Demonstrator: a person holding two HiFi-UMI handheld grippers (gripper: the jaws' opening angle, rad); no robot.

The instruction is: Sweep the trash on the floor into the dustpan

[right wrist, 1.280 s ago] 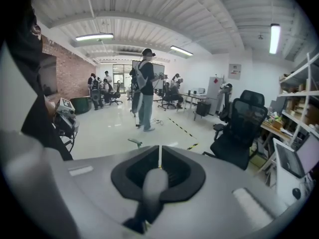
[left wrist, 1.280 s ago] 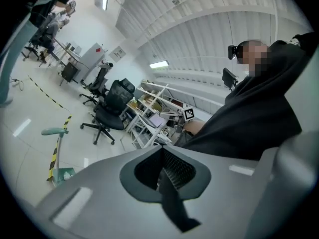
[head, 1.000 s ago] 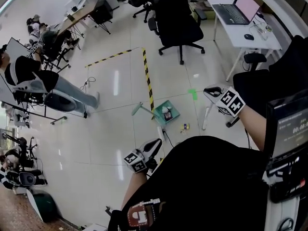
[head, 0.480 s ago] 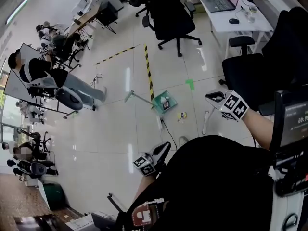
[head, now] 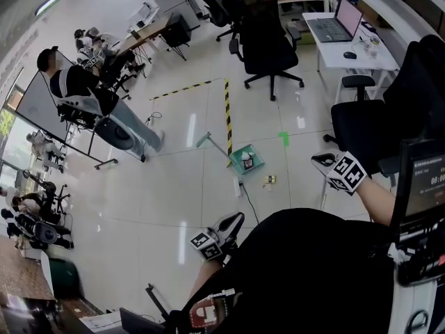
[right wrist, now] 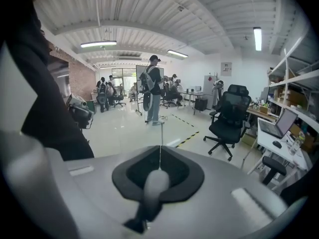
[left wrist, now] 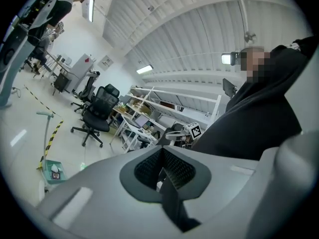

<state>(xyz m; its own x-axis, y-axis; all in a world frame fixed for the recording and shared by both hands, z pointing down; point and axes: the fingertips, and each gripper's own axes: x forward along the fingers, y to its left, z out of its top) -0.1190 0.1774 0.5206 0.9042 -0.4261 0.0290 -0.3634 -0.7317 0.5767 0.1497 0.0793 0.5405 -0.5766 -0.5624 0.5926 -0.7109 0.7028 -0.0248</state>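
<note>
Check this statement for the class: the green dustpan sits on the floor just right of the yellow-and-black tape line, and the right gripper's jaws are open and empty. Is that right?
Not quite. The green dustpan does sit on the floor just right of the yellow-and-black tape line. But the right gripper is not open and empty: the right gripper view shows its jaws shut on a pale pole.

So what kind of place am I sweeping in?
Apparently an open-plan office or lab workspace: black swivel chairs, a white desk with a laptop, and yellow-black hazard tape on a glossy tiled floor.
</note>
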